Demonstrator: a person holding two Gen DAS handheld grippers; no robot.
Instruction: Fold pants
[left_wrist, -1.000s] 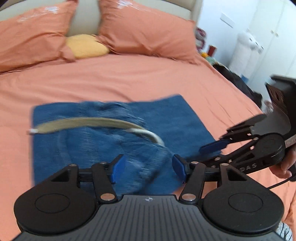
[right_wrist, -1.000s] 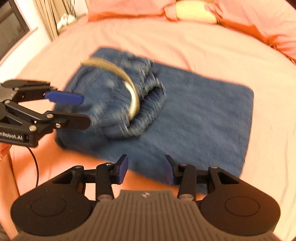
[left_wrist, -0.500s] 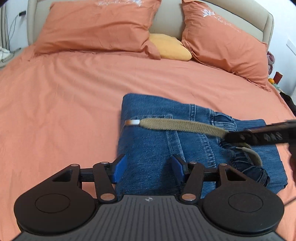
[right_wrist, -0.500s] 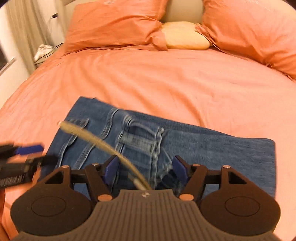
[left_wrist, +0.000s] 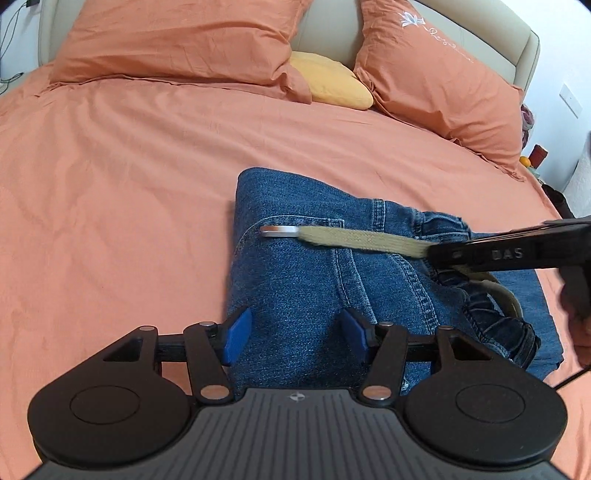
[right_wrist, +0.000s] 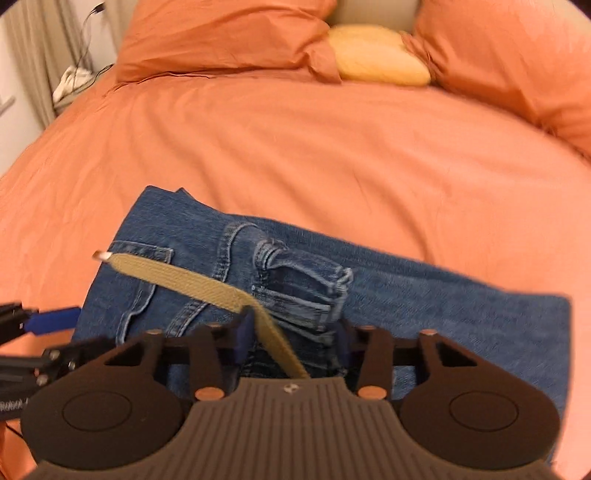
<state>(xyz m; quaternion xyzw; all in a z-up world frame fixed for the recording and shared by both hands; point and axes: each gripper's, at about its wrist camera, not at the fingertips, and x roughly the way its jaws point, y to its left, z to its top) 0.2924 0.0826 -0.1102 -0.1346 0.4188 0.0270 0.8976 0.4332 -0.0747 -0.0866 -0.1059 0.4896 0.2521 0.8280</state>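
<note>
While the jeans (left_wrist: 295, 280) lie folded, both tongs hover just above.

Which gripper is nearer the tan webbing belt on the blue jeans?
Right. The right gripper straddles the tan webbing belt, jaws closing; the left gripper sits open over bare denim, short of it.

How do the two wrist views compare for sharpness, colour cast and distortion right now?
Left wrist view: sharp, neutral daylight; denim stitching on the jeans and the pillow embroidery read clearly, though the fisheye bows the bed edges. Right wrist view: softer and smeared, with a warm orange cast; the jeans' far edge and the yellow cushion look blurred, and the corners are vignetted.
</note>
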